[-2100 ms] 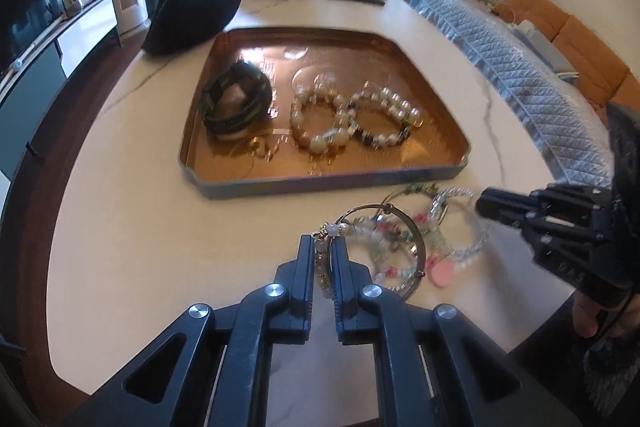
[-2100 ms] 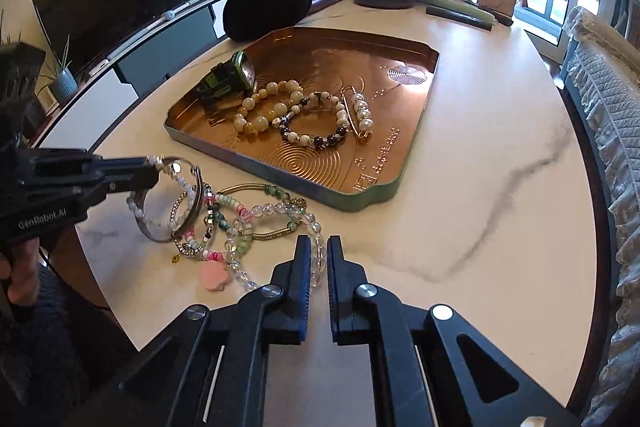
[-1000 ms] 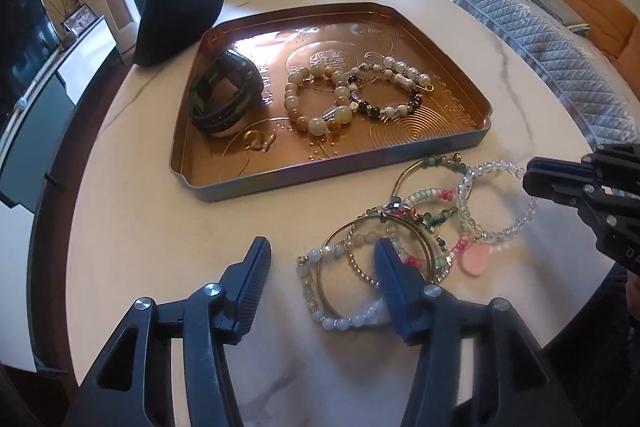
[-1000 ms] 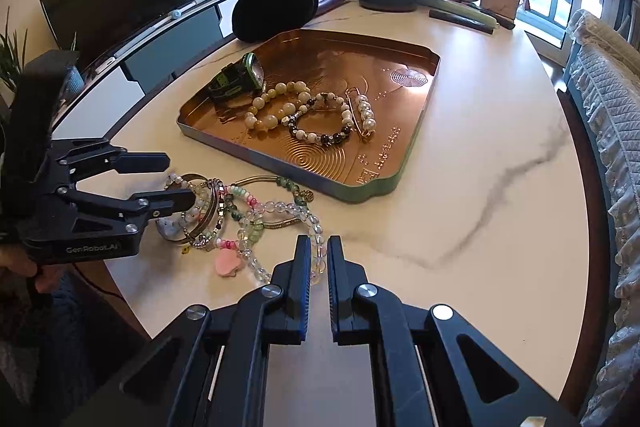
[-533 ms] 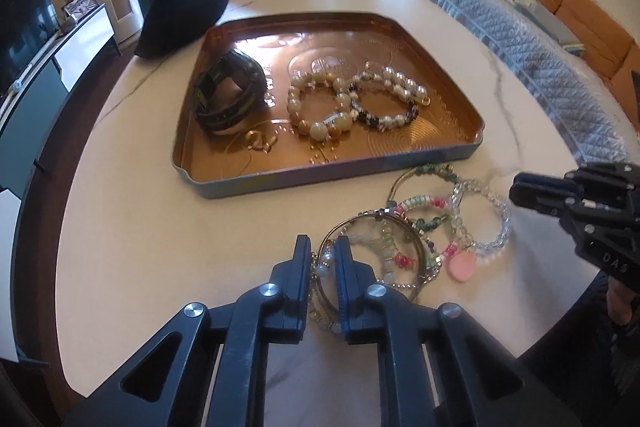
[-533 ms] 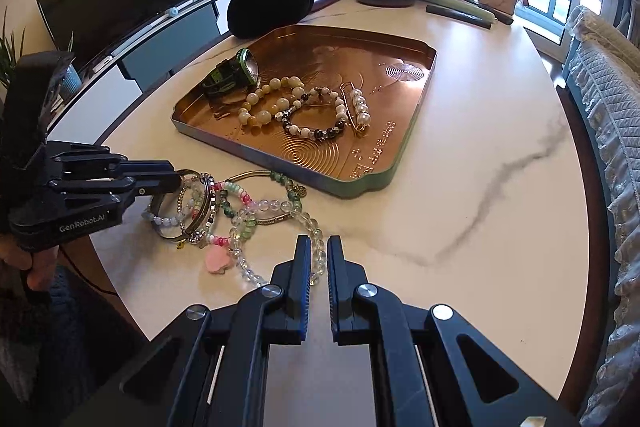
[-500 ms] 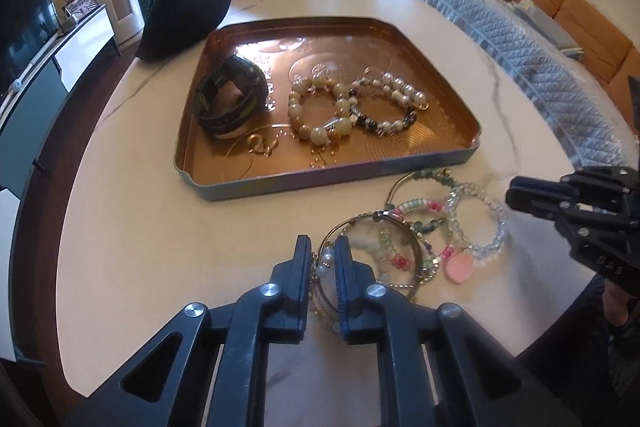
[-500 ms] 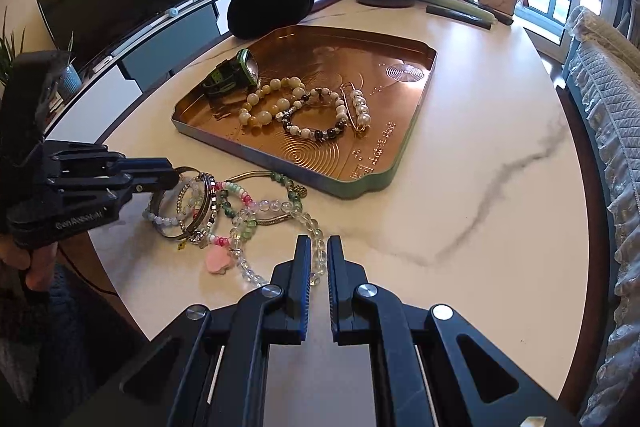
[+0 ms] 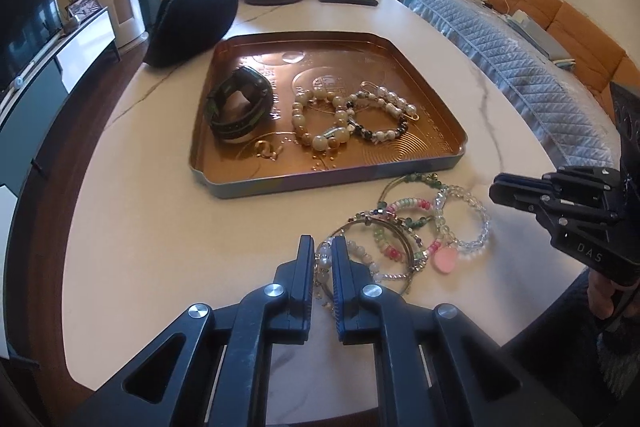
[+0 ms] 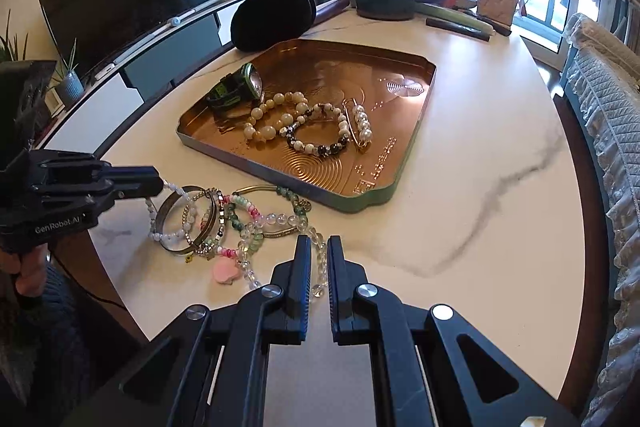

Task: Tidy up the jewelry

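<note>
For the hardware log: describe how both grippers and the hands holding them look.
Both are black plastic with blue-edged fingers and silver screws. The left gripper reads "GenRobot.AI"; the right gripper reads "DAS". A dark knit sleeve and thin black cable trail the left hand.

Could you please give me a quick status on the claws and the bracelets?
Left claw shut on white bead bracelet, pile end. Right claw shut, empty, over clear bead bracelet. Tray ahead, nothing between.

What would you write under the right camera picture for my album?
Left gripper pinches a white beaded bracelet from the pile beside the copper tray.
</note>
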The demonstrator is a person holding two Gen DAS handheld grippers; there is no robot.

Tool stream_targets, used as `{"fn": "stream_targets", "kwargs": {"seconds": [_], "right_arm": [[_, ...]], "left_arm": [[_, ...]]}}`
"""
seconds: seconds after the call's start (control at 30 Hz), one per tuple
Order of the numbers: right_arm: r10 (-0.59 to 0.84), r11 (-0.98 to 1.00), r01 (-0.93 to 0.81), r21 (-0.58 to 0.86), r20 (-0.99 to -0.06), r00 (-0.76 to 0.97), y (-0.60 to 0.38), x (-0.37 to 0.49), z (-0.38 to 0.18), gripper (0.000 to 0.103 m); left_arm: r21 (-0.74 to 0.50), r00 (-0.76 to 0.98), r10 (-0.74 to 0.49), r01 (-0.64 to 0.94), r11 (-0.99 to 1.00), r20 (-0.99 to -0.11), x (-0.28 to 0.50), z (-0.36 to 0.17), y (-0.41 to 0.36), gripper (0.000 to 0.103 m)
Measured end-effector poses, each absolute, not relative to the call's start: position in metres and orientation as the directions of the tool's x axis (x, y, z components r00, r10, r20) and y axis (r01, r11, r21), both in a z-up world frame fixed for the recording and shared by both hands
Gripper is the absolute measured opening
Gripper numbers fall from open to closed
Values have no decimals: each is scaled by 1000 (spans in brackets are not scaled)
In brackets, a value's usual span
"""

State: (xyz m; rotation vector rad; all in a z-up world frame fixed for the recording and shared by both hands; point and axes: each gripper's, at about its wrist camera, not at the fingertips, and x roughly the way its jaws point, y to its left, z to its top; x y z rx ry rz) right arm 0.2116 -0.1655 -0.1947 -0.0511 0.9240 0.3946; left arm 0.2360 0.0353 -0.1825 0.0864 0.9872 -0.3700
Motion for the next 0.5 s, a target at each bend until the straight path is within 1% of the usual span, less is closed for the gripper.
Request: {"fn": "stream_targets", "kwargs": {"seconds": [0.1, 0.17, 0.27, 0.4, 0.47, 0.5], "right_arm": [[305, 927, -354, 121, -791, 530, -165, 212, -197, 7], [306, 926, -358, 117, -788, 534, -165, 211, -197, 7], [298, 927, -361, 103, -786, 542, -166, 210, -196, 7], [302, 927, -358, 109, -782, 545, -168, 211, -194, 7], [301, 925, -365, 106, -792, 532, -166, 212, -196, 16], [292, 925, -368, 98, -802, 521, -165, 213, -200, 19]], "left_arm": [[-103, 472, -278, 362, 926, -836, 229, -185, 35, 9], [-61, 511, -254, 363, 930, -822, 218, -181, 33, 9], [-71, 513, -268, 372, 926, -815, 212, -177, 36, 9], [-74, 566, -284, 365, 928, -774, 204, -160, 43, 9], [-85, 574, -295, 364, 928, -764, 203, -156, 43, 9], [-84, 576, -293, 362, 929, -763, 204, -155, 43, 9]]}}
